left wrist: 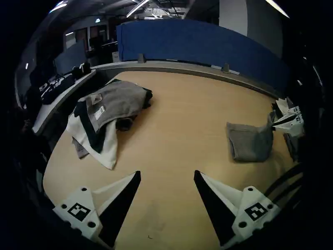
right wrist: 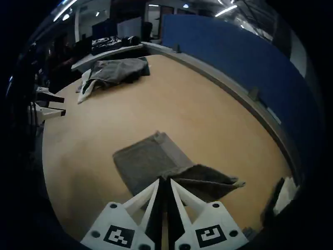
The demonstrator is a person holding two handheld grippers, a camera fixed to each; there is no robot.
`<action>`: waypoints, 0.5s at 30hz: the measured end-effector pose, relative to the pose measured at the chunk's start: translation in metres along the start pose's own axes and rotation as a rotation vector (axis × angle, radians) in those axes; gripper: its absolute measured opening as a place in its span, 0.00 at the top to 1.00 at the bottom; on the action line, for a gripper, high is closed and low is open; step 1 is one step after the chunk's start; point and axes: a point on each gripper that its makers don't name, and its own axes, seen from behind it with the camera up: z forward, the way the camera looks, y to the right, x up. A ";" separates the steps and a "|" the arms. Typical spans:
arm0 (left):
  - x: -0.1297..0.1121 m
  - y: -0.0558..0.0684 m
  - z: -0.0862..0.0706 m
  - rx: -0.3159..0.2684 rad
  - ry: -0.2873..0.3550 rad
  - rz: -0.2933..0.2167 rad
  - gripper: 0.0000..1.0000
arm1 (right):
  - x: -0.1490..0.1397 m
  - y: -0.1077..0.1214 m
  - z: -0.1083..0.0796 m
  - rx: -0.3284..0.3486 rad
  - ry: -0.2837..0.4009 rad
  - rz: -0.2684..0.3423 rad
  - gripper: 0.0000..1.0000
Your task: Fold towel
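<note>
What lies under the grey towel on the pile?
Under the grey towel, a white cloth and a dark cloth stick out; the rest of the pile is covered.

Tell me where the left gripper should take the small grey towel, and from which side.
Probably the raised edge of the grey towel, next to where the right gripper pinches it, coming in low from the side of the open left gripper: that edge is off the table, while the rest lies flat.
</note>
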 end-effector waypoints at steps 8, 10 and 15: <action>-0.009 -0.016 -0.012 0.027 0.011 -0.048 0.05 | 0.012 -0.062 0.050 0.118 -0.052 -0.107 0.96; -0.014 -0.019 -0.015 0.034 0.010 -0.057 0.05 | 0.006 -0.074 0.063 0.140 -0.074 -0.108 0.96; -0.025 -0.023 -0.019 0.041 0.006 -0.074 0.05 | -0.010 -0.092 0.084 0.169 -0.114 -0.090 0.96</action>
